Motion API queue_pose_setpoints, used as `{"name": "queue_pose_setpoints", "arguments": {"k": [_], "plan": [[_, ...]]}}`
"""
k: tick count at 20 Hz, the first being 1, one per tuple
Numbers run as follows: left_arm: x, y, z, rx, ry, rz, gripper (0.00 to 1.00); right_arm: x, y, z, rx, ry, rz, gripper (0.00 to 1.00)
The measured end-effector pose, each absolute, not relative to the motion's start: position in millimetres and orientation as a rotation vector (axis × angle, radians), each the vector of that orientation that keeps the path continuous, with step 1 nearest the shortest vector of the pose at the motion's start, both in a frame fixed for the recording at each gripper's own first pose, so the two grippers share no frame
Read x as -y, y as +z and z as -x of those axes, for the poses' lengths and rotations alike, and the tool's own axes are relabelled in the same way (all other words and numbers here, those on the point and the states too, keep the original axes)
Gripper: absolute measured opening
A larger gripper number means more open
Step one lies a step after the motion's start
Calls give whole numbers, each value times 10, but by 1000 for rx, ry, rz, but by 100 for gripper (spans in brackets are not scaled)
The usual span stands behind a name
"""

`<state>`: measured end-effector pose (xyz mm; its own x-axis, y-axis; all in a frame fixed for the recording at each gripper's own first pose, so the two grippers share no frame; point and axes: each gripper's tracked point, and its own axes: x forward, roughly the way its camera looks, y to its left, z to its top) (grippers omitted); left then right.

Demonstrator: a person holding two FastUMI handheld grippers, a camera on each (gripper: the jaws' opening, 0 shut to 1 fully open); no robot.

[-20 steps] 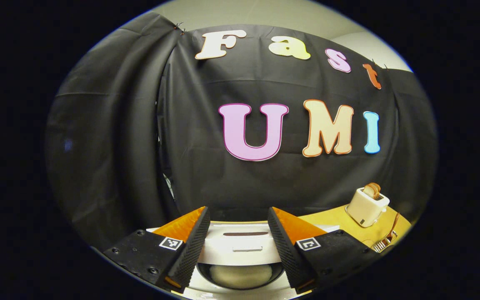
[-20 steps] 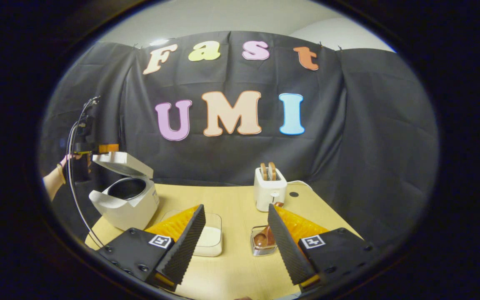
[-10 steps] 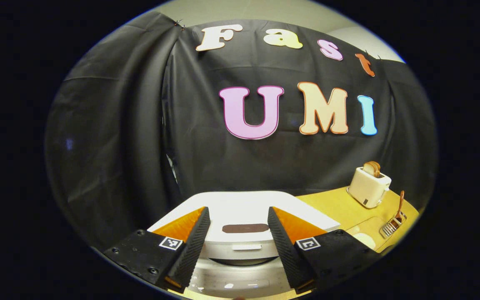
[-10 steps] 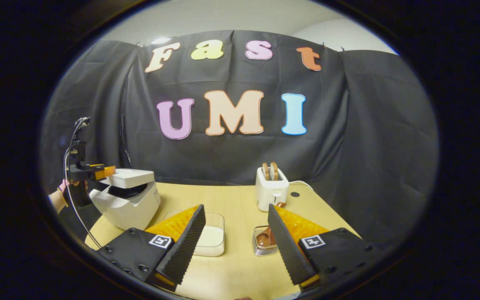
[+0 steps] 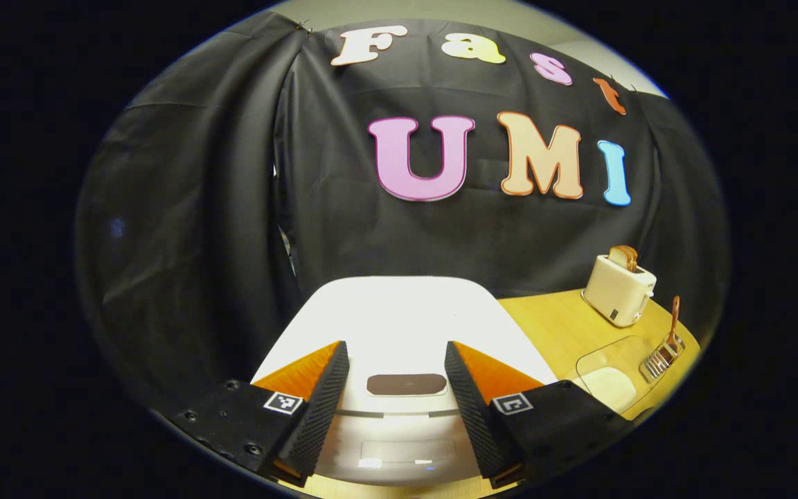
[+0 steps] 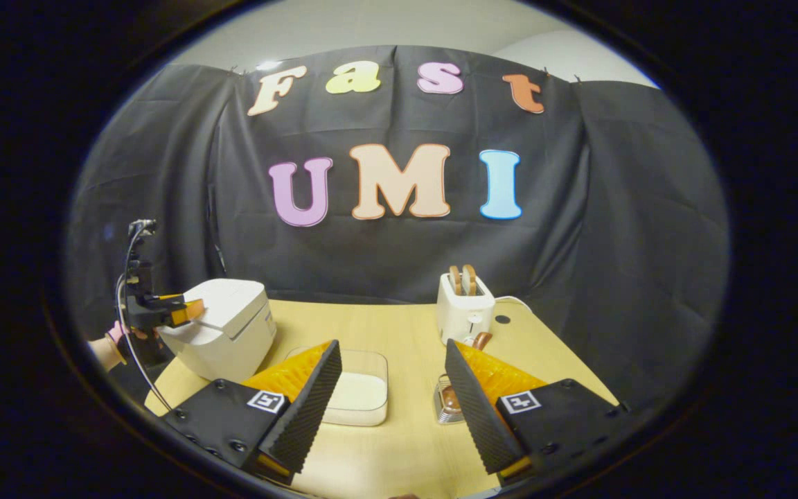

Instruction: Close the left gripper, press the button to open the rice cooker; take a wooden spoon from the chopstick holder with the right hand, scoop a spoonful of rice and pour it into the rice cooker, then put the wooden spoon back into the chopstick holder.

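The white rice cooker (image 5: 399,312) stands with its lid down. My left gripper (image 5: 395,346) is open over the lid's front, its fingers either side of a dark oval button (image 5: 406,384). In the right gripper view the left gripper (image 6: 184,312) sits at the rice cooker's (image 6: 229,326) front top edge, held by a hand. My right gripper (image 6: 392,344) hangs open above the table with nothing between its fingers. A wooden spoon (image 6: 480,339) stands in the chopstick holder (image 6: 447,405) beside my right finger. The clear container of rice (image 6: 361,388) lies by my left finger.
A white toaster (image 6: 466,308) with two slices in it stands at the back of the wooden table (image 6: 385,457). In the left gripper view the toaster (image 5: 621,287), spoon (image 5: 674,319) and rice container (image 5: 607,378) lie far right. Black cloth walls close the back.
The rice cooker's lid has come down from wide open to shut, and my left gripper has dropped with it. The right gripper has barely moved.
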<state>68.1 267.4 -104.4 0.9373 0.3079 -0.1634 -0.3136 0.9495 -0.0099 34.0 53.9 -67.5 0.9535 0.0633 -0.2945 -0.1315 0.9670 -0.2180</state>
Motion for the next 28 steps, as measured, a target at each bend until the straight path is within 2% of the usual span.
{"name": "queue_pose_setpoints", "arguments": {"k": [11, 17, 19, 27, 28], "plan": [[-2679, -1015, -700, -33, 318, 12, 82, -653, -781, -409, -303, 122, 180, 91], [-2650, -1020, -716, -151, 301, 30, 82, -714, -709, -594, -274, 174, 191, 91], [-2525, -971, -676, -177, 266, 73, 78, -739, -662, -666, -267, 195, 184, 91], [-1821, -366, -372, -132, 189, 31, 78, -855, -443, -836, -216, 297, 211, 91], [-1715, -306, -328, -124, 176, 33, 78, -863, -424, -845, -208, 307, 212, 100]]}}
